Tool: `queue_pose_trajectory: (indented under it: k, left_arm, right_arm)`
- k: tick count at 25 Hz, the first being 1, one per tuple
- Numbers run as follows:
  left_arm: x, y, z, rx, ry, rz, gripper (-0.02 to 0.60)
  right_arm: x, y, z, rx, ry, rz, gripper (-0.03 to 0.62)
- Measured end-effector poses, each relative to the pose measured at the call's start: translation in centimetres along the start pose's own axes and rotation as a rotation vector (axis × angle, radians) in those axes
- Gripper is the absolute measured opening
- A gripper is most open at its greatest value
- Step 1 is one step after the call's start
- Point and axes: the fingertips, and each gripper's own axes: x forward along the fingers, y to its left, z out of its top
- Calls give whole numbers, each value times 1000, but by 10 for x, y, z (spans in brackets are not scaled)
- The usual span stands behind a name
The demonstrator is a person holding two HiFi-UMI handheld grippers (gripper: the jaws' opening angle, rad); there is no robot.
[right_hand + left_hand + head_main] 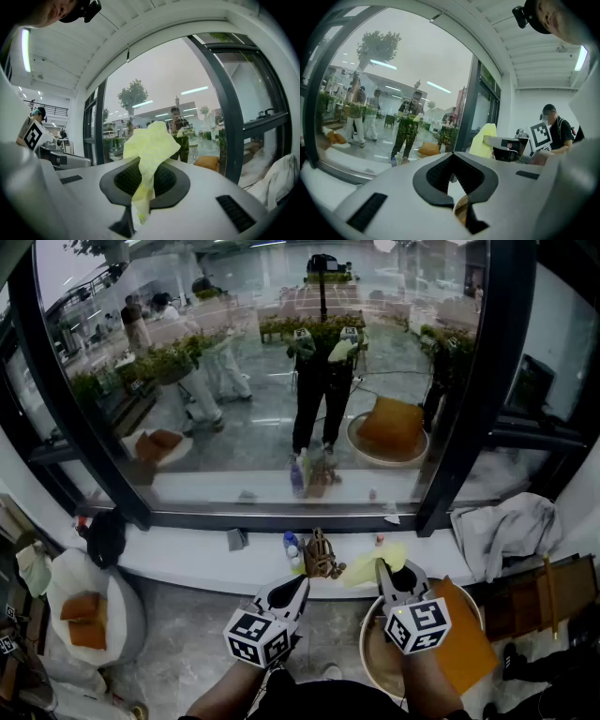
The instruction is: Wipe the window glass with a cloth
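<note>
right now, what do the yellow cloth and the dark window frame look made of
Pale yellow crumpled cloth: looks like thin soft fabric, matte, bunching in limp folds. Dark upright window frame: probably painted metal, smooth satin finish, straight hard edges; plastic cannot be ruled out.

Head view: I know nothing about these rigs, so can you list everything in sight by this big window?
window glass: one, clear, dark-framed, straight ahead, full of reflections
sill: one, white, under the glass
bottle: one, small, blue-capped, on the sill
brown object: one, on the sill beside the bottle; too small to identify
black bag: one, at the sill's left end
crumpled fabric: one heap, pale grey, at the sill's right end
orange cushions: two, on a white seat, lower left
orange cushion: one, on a round seat, lower right
yellow cloth: one, clamped in the right gripper
left gripper: one, grey, jaws shut, empty
right gripper: one, grey, shut on the cloth
</note>
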Motion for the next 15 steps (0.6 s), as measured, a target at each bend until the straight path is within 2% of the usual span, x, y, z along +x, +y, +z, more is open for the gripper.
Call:
queue_pose_trajectory:
  k: [15]
  left_arm:
    - [-3, 6, 7, 2, -7, 7, 8]
  right_arm:
    - [4, 2, 4, 41, -22, 4, 52]
